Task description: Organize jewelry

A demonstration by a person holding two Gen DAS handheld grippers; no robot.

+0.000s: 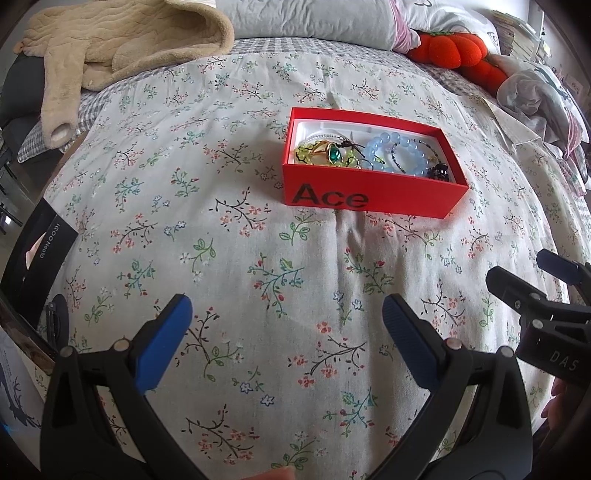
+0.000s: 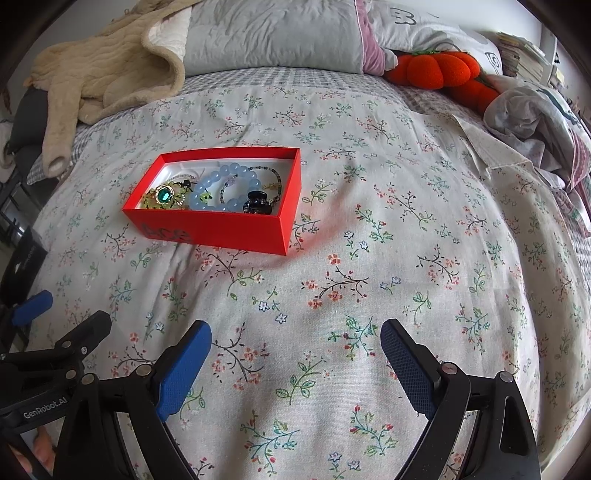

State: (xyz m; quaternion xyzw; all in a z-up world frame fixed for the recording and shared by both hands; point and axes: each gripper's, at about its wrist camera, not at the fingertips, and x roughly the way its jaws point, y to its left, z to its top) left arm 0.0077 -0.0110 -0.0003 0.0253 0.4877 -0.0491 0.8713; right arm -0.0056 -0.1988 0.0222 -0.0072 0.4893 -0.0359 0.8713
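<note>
A red box marked "Ace" (image 1: 373, 192) sits on the floral bedspread, also in the right wrist view (image 2: 221, 225). It holds jewelry: a pale blue bead bracelet (image 1: 391, 151) (image 2: 229, 184), a green gem brooch (image 1: 334, 153) (image 2: 162, 195), a dark beaded string (image 2: 273, 177) and a black charm (image 1: 439, 171) (image 2: 258, 202). My left gripper (image 1: 288, 325) is open and empty, well short of the box. My right gripper (image 2: 295, 350) is open and empty, below and right of the box. The right gripper also shows in the left wrist view (image 1: 524, 280).
A beige fleece garment (image 1: 110, 40) lies at the back left. Pillows (image 2: 273, 33) and an orange plush toy (image 1: 458, 51) line the back. Crumpled clothes (image 2: 535, 118) lie at the right. A black phone box (image 1: 33, 254) sits at the left edge.
</note>
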